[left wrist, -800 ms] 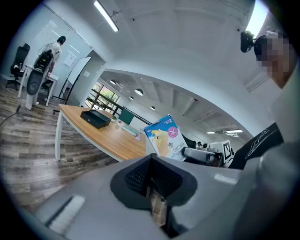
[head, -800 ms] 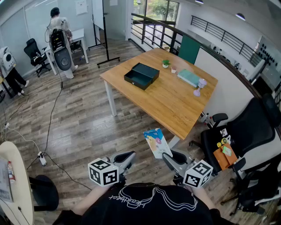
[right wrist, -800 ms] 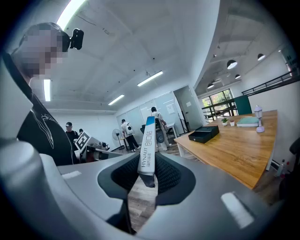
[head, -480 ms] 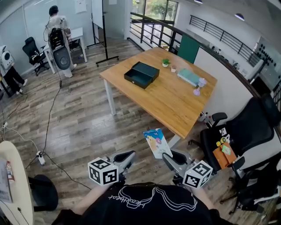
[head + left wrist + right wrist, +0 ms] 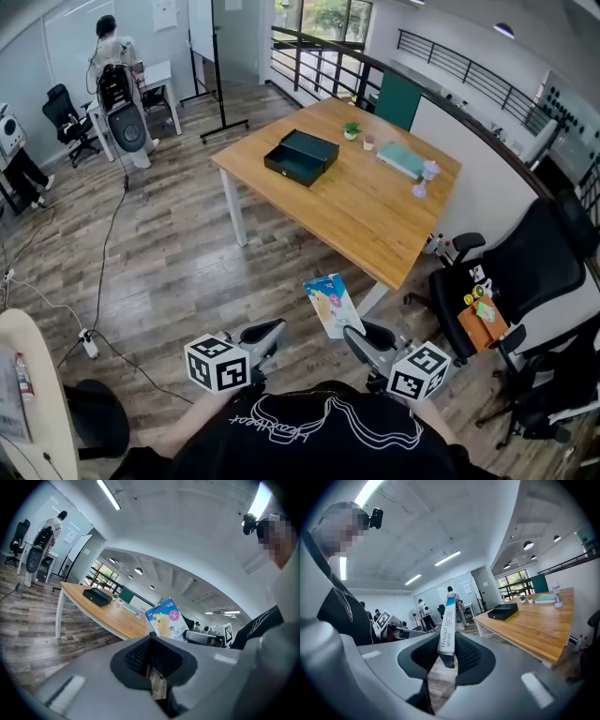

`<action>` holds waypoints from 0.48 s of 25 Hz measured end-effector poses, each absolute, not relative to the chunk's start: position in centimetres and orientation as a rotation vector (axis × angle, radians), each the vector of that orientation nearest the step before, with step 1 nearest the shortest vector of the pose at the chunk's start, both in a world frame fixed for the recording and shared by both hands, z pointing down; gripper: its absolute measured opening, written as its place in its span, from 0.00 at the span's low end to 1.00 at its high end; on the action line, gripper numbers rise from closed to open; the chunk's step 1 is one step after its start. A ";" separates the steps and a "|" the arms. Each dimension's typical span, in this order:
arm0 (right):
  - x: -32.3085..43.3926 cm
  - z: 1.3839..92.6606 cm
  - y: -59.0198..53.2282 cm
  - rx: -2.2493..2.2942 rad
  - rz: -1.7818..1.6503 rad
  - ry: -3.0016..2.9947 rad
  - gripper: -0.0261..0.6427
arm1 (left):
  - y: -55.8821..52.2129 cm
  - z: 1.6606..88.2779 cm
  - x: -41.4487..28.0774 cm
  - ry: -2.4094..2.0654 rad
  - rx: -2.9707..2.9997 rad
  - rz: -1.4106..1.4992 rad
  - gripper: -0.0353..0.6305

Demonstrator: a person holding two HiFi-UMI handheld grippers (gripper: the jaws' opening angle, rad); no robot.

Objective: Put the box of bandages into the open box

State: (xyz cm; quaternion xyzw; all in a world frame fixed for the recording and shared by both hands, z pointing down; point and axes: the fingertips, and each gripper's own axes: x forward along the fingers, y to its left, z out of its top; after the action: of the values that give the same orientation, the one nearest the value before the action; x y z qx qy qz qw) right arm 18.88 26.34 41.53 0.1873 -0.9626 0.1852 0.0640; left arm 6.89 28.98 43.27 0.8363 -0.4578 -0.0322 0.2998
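The box of bandages (image 5: 333, 303), blue and white with a cartoon print, is clamped in my right gripper (image 5: 359, 336), which is shut on it low in the head view. In the right gripper view its narrow edge (image 5: 447, 625) stands upright between the jaws. My left gripper (image 5: 265, 336) is held beside it, shut with nothing in it; its jaws meet in the left gripper view (image 5: 151, 656), where the bandage box (image 5: 166, 619) shows to the right. The open dark box (image 5: 301, 157) lies on the far left part of the wooden table (image 5: 356, 216), well ahead of both grippers.
On the table's far side are a teal book (image 5: 403, 160), a small potted plant (image 5: 351, 130), a cup (image 5: 369, 143) and a lilac object (image 5: 421, 192). Black office chairs (image 5: 525, 272) stand at the right. A cable (image 5: 108, 253) crosses the wooden floor. A person (image 5: 105, 42) stands far left.
The whole scene has shifted slightly in the head view as the camera moved. Both grippers and the bandage box keep their places relative to each other.
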 end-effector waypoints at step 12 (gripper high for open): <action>15.9 43.2 21.4 0.465 0.622 -2.910 0.21 | 25.4 45.5 3.3 -1.276 2.116 -0.109 0.05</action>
State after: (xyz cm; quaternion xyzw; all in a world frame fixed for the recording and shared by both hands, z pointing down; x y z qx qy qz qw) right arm 15.85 21.37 43.18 0.1542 -0.9641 0.2062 0.0650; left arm 3.28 25.44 45.50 0.8083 -0.4873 -0.0417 0.3279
